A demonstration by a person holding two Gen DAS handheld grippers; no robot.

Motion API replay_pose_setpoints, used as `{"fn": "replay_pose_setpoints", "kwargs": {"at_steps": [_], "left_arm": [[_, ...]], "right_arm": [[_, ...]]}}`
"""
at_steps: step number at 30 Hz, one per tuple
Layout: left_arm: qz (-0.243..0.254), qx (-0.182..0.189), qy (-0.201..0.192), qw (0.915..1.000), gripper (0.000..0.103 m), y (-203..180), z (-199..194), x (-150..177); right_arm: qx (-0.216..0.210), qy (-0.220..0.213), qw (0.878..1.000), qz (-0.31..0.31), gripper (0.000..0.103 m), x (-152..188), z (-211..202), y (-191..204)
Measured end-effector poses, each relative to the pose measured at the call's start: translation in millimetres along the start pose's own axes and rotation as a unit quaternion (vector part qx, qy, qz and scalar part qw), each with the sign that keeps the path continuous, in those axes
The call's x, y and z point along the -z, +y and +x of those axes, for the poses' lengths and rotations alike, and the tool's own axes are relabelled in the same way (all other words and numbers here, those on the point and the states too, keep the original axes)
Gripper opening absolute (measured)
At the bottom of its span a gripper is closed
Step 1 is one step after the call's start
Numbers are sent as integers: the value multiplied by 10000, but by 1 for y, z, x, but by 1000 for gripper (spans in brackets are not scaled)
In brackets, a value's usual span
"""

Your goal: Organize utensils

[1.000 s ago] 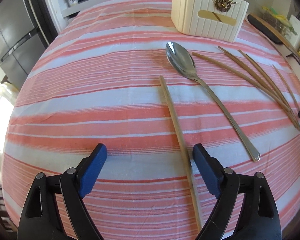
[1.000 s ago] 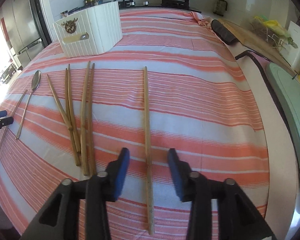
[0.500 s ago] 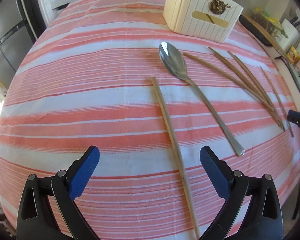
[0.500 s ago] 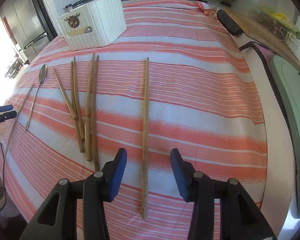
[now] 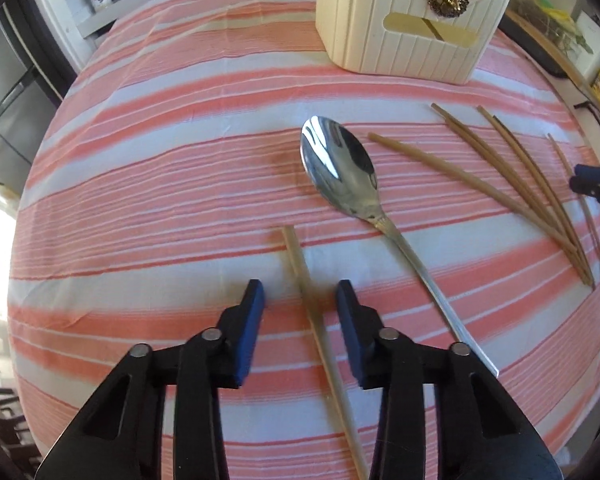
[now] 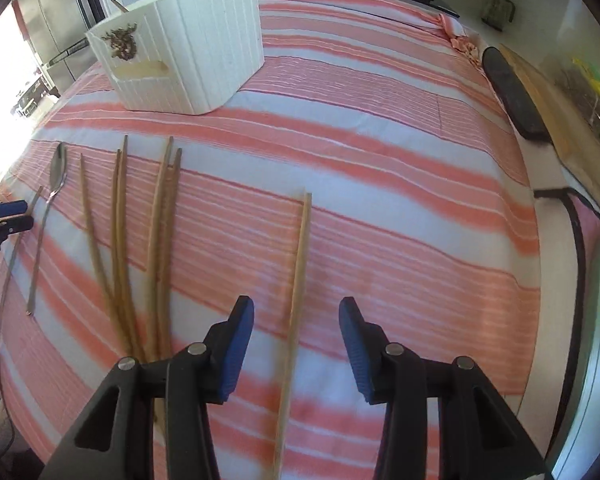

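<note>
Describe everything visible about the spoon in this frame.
The spoon is shiny polished metal, with a broad oval bowl facing up and a long slim flat handle. It lies flat on the striped tablecloth, bowl toward the white holder, handle running back toward the camera. Nothing grips it; chopsticks lie apart on either side.

Spoon [image 5: 342, 168] polished mirror metal; chopsticks [image 6: 156, 240] matt wood; tablecloth [image 5: 160, 168] striped woven cloth; holder [image 5: 404, 20] ribbed cream plastic.

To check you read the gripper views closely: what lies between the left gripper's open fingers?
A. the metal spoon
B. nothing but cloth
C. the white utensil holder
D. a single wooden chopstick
D: in the left wrist view a single chopstick runs between the fingers of the open left gripper, while the spoon lies to its right.
</note>
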State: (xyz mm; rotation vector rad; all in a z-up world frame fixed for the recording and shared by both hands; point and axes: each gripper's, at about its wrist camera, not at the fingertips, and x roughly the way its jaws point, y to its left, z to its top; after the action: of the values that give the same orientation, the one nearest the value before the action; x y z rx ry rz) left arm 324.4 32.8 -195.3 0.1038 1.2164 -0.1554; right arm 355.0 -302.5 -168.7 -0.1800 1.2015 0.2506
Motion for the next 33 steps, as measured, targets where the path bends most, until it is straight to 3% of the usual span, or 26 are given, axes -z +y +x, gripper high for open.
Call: {"fn": "replay_pose_setpoints", "kwargs": {"at_steps": [1,2,3,4,8,16,25,33], "left_arm": [[15,-8,-21,10000,8,0,0,-2],[27,16,-48,10000,6,1,1,-5],[13,60,-98,9999,5,2,1,-7],[-4,90,-169,9998,5,4,0,-8],[-268,409,-645,9967,5,20,-24,-11],[-257,879,-1772,9799,5,21,-127,7],[-173,1164,-2549,9598,5,16,-192,9],[-292,1188,-3276,9369,5,24,-247,-53]], "right_arm": [[-29,60,10000,44,46,-8,10,-1],[3,-80,9999,87,40,-16,13,-1],[88,-133,9998,123,29,-23,16,-1],[144,-178,9996,156,7,-30,17,-1],[-47,-484,9976,486,6,-36,1,-6],[-772,-2071,9738,539,6,-6,-142,8],[-525,-2782,9587,272,6,14,-219,29],[-389,-3308,9427,214,6,-36,-252,34]]}}
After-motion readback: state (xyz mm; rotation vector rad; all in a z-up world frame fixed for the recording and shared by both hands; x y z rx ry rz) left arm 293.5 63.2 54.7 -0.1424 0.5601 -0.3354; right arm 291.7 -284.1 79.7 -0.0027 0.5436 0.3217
